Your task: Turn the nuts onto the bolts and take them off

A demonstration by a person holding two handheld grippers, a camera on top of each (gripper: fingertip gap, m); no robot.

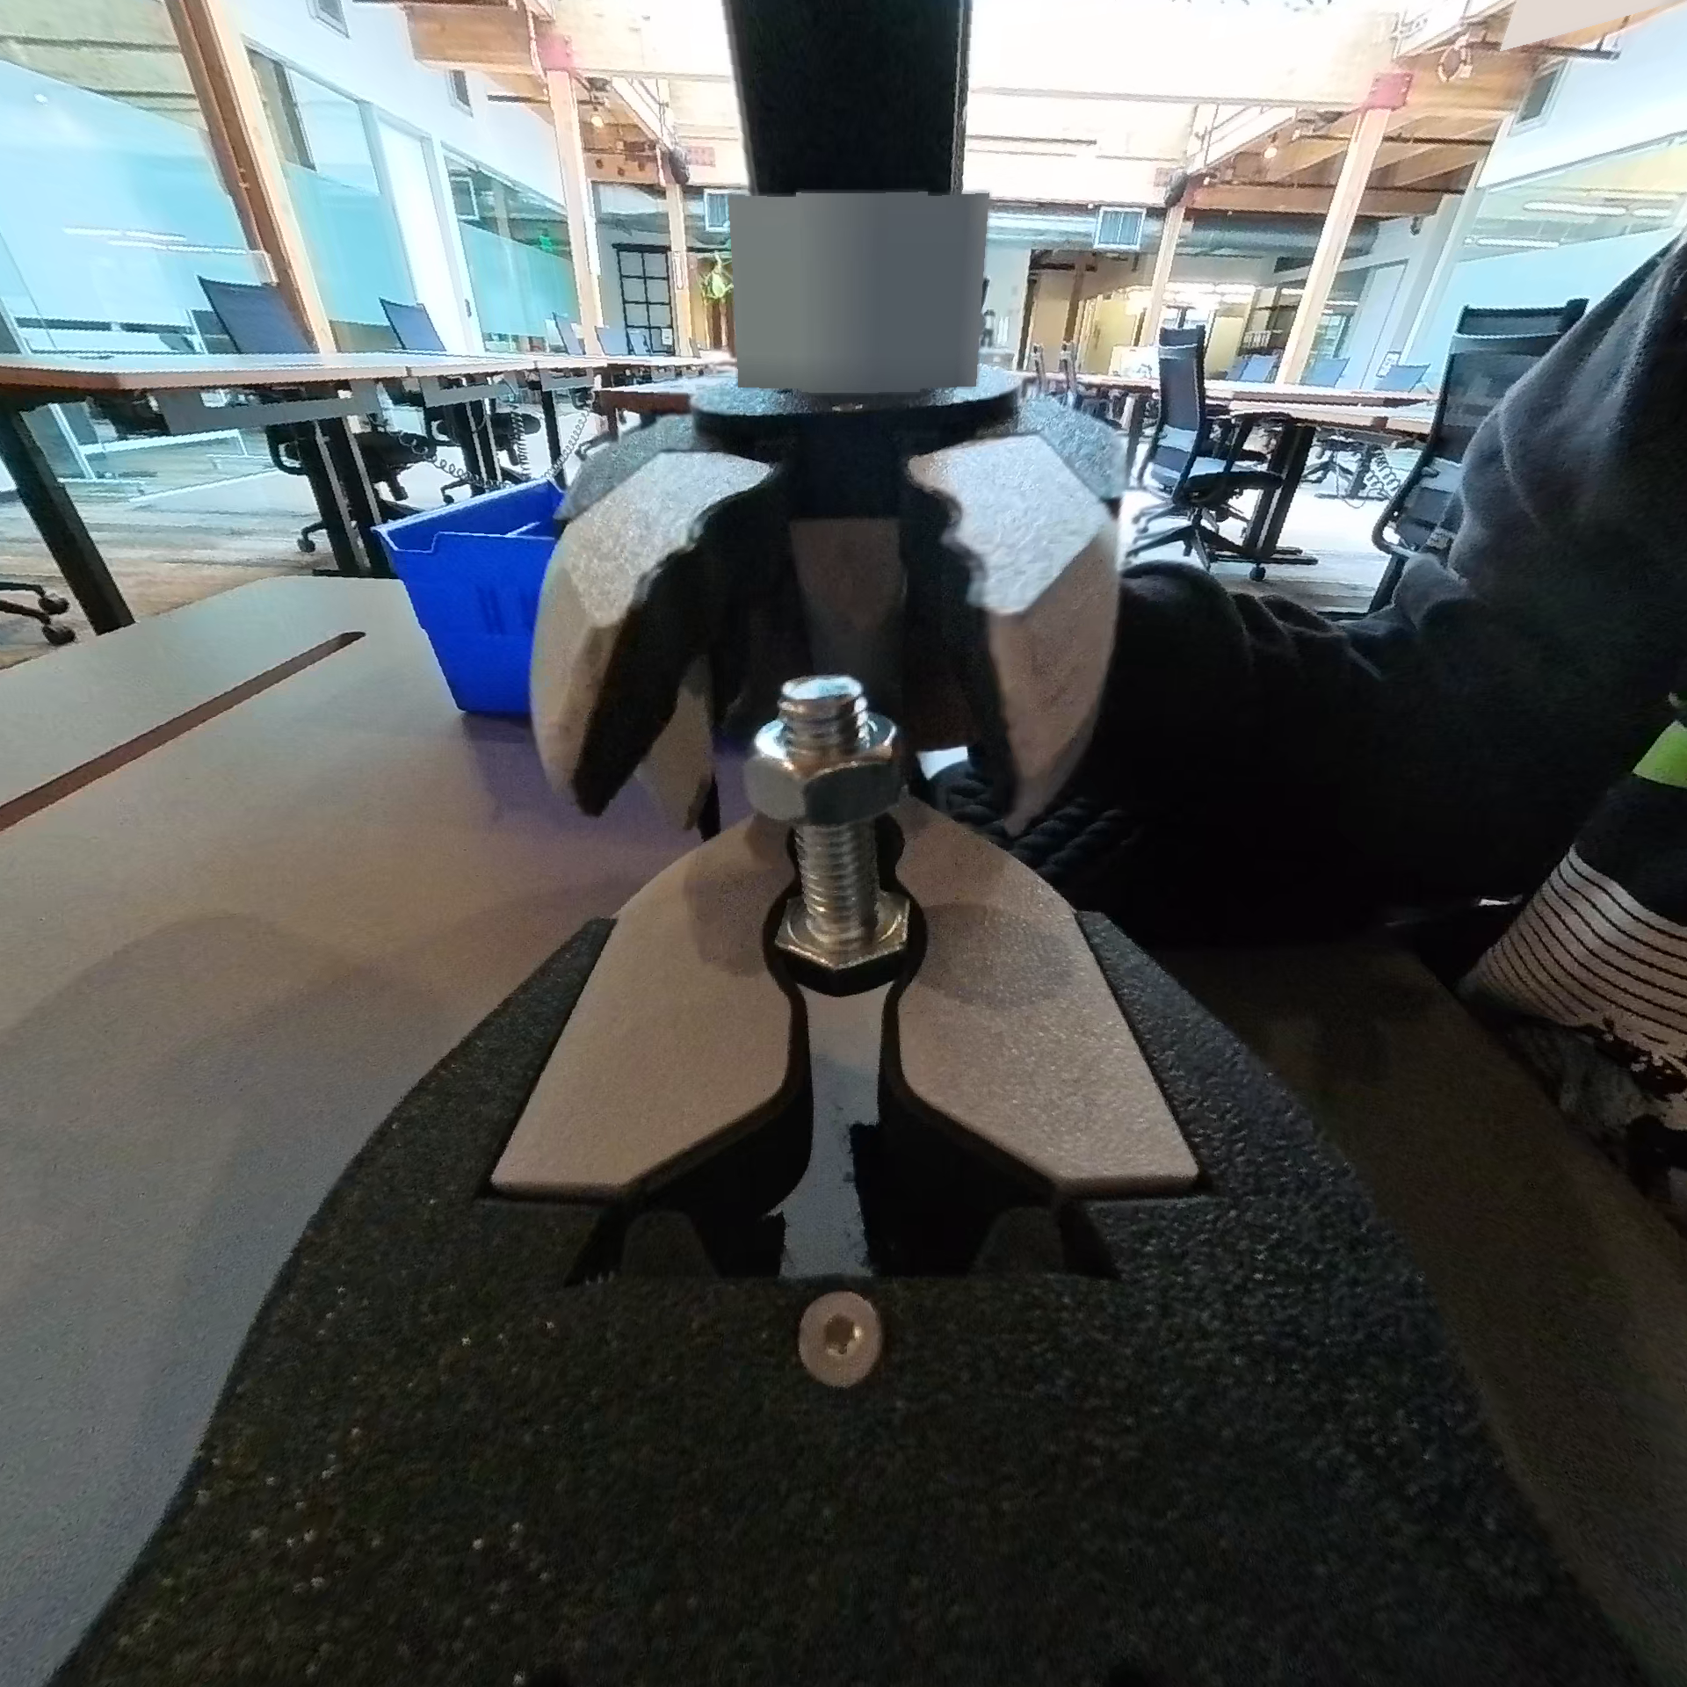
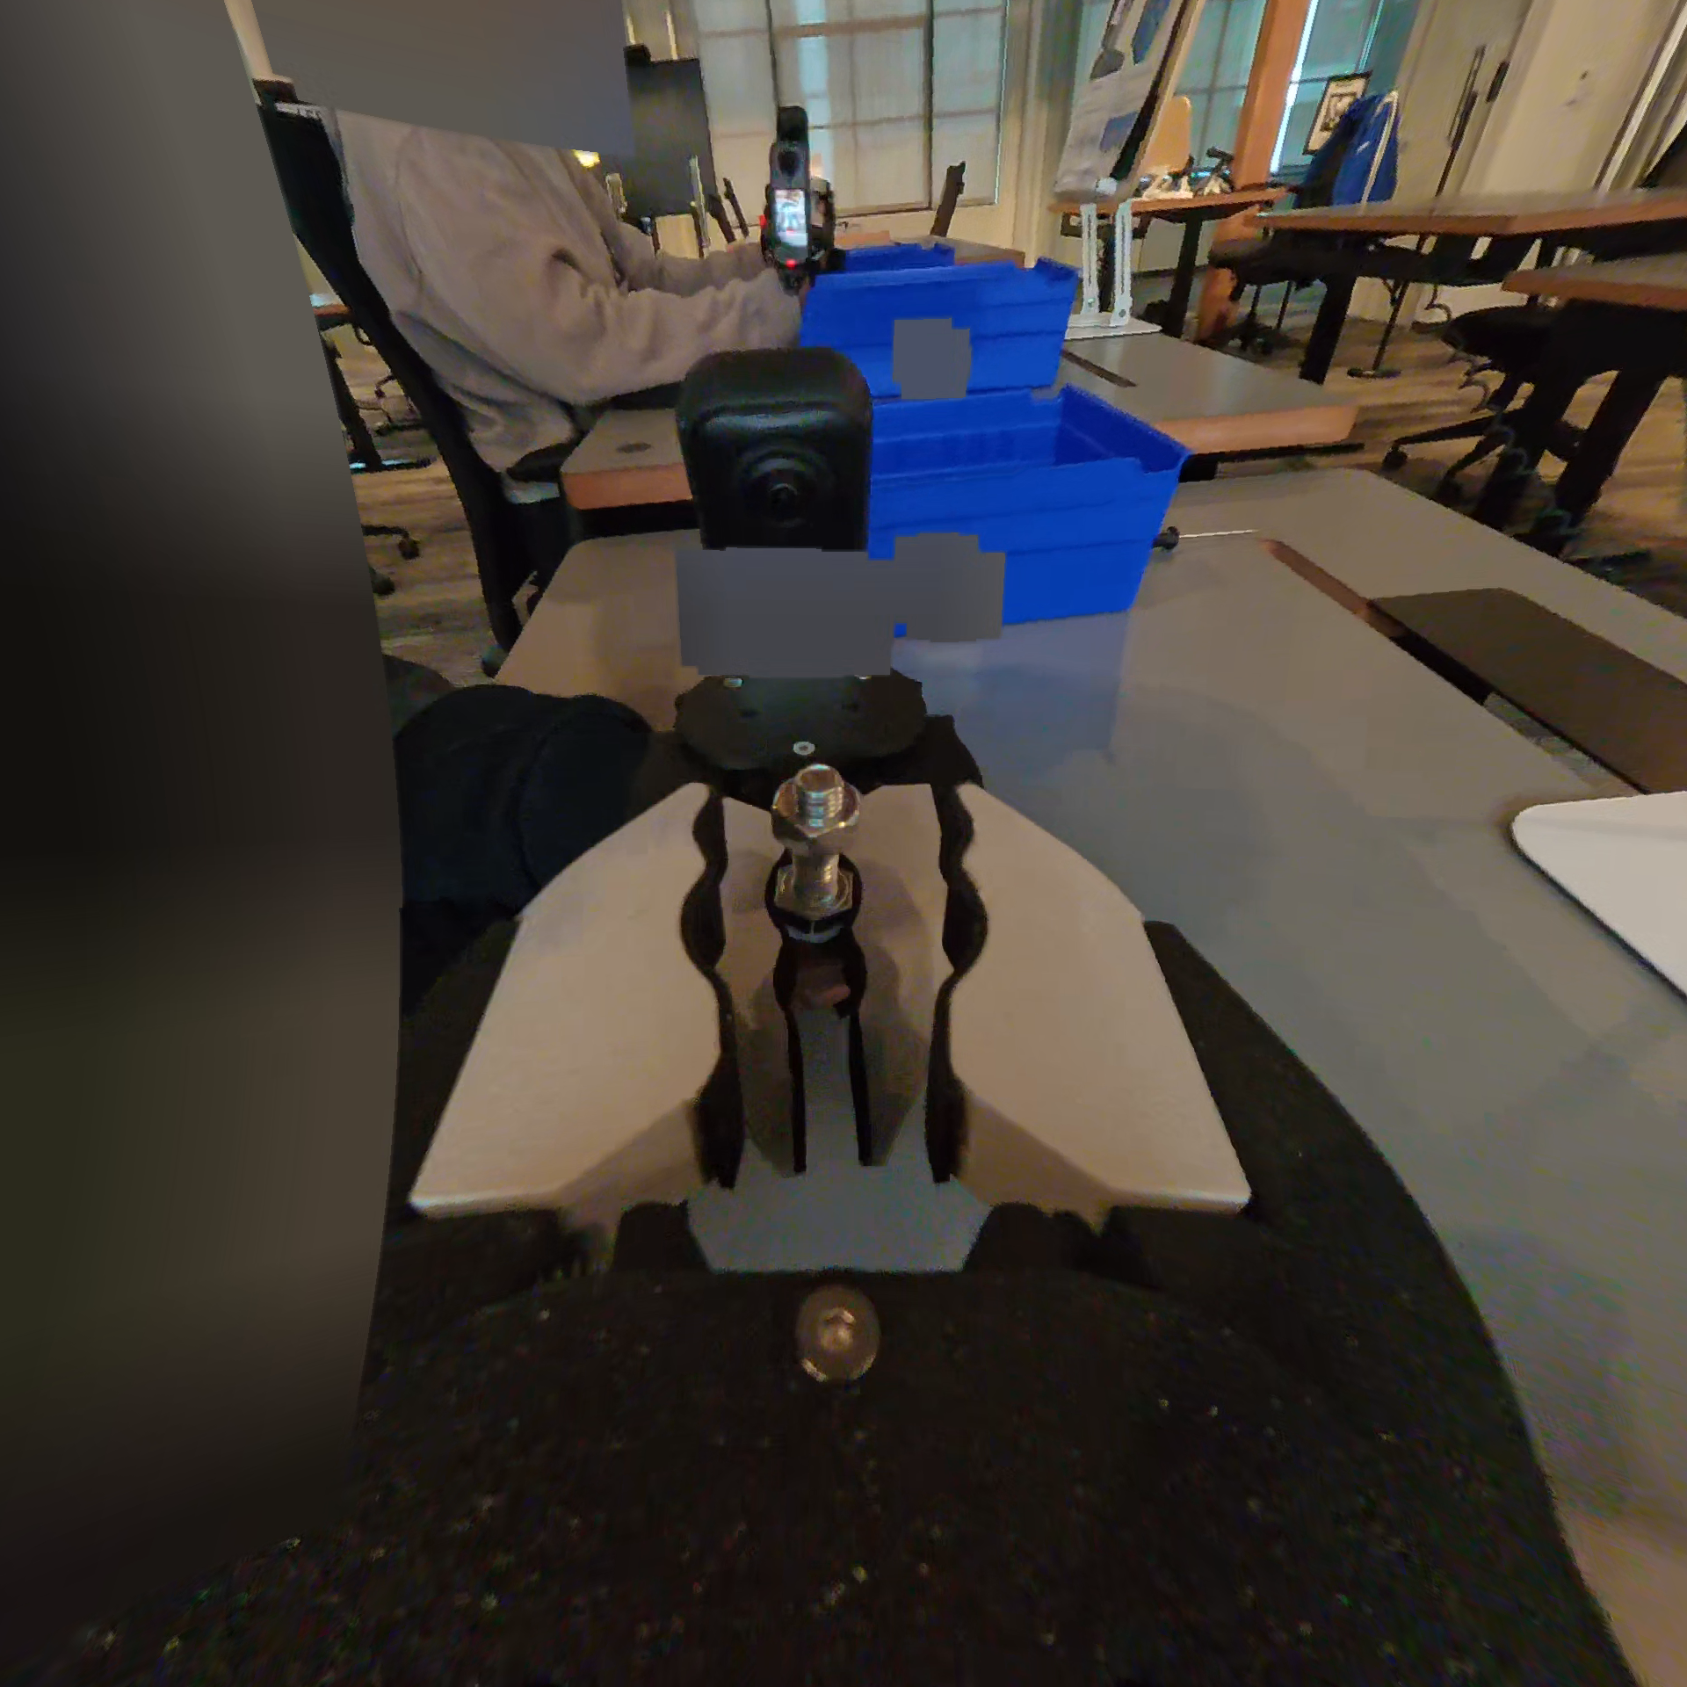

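A silver bolt (image 1: 833,876) stands upright in my left gripper (image 1: 840,858), whose pads are shut on its lower end by the hex head (image 1: 840,942). A silver nut (image 1: 826,776) sits threaded near the bolt's top. My right gripper (image 1: 812,794) faces it from the far side with its fingers (image 1: 621,675) spread wide to either side of the nut, touching nothing. In the right wrist view my right gripper (image 2: 826,808) is open around the nut (image 2: 815,815), and the left gripper (image 2: 815,922) holds the bolt (image 2: 812,872) between its fingers.
The grey table (image 1: 228,913) bears a blue bin (image 1: 475,602), also in the right wrist view (image 2: 1022,493), with a second bin (image 2: 940,301) behind. Black-gloved hands (image 1: 1232,730) hold the grippers. A white sheet (image 2: 1616,867) and dark mat (image 2: 1534,666) lie right. A person in grey (image 2: 511,274) sits beyond. There is about 7 cm between the tips of the two grippers.
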